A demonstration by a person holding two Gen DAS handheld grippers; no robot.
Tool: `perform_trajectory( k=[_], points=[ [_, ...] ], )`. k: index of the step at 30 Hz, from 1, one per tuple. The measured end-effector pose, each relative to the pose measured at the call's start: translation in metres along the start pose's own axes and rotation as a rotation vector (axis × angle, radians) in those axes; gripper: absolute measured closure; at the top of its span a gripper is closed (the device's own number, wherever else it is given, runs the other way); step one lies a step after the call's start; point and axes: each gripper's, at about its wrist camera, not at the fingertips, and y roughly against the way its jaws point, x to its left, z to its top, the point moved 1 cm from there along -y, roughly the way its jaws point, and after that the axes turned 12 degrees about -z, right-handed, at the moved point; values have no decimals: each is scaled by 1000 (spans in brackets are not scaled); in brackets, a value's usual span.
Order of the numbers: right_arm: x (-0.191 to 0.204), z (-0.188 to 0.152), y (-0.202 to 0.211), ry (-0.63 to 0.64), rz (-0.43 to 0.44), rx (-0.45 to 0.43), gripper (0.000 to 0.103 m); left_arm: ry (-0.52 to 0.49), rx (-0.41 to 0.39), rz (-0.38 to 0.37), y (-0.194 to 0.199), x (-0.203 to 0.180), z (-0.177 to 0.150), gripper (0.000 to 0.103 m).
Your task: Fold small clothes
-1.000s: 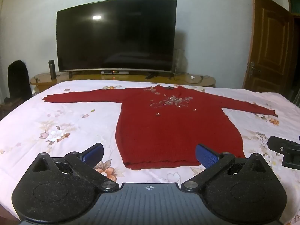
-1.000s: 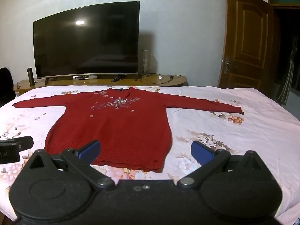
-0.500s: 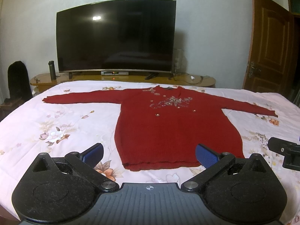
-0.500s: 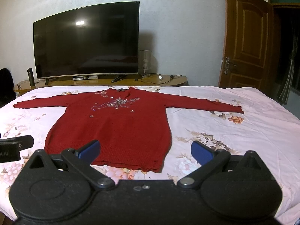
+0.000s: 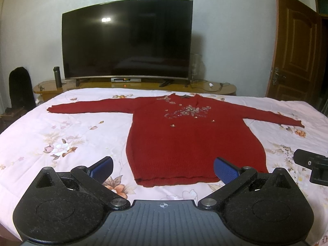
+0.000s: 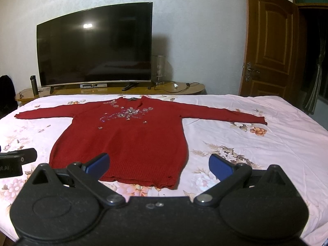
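While the red sweater (image 5: pixel 194 141) lies face up and fully spread on the floral bedsheet (image 5: pixel 61 135), both sleeves out to left and right and its collar toward the far edge of the bed, you hold both tools above the near edge with nothing grasped. Your left gripper (image 5: pixel 163 169) has its jaws spread wide over the sweater's near hem, blue pads (image 5: pixel 102 166) clear of the cloth; your right gripper (image 6: pixel 158 164) is likewise released, its jaws straddling the hem's right corner. Each tool shows at the edge of the other's view. By the look of it, folding has not begun: this reads as the approach before the first fold. The next move likely calls for lowering one tool to a sleeve cuff, or both to the hem corners, and pinching only the knit, not the sheet beneath, so the fold comes over cleanly. The beaded flower trim (image 5: pixel 187 111) on the chest may snag a pad, so a grip at the edges seems safer. A dark television (image 5: pixel 128 39) stands on a wooden stand (image 5: pixel 205 86) beyond the bed, a brown door (image 6: pixel 270 41) to the right. On the left tool's body, seen from the right wrist, partial white lettering reads something like "ot.AI"; no other writing is legible.
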Motion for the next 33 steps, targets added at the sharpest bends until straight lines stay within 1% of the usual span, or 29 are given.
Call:
perform_trajectory(
  k=[33],
  points=[
    [4, 3, 3, 2, 6, -10, 1, 2, -4, 3, 0, 0, 2, 0]
  ],
)
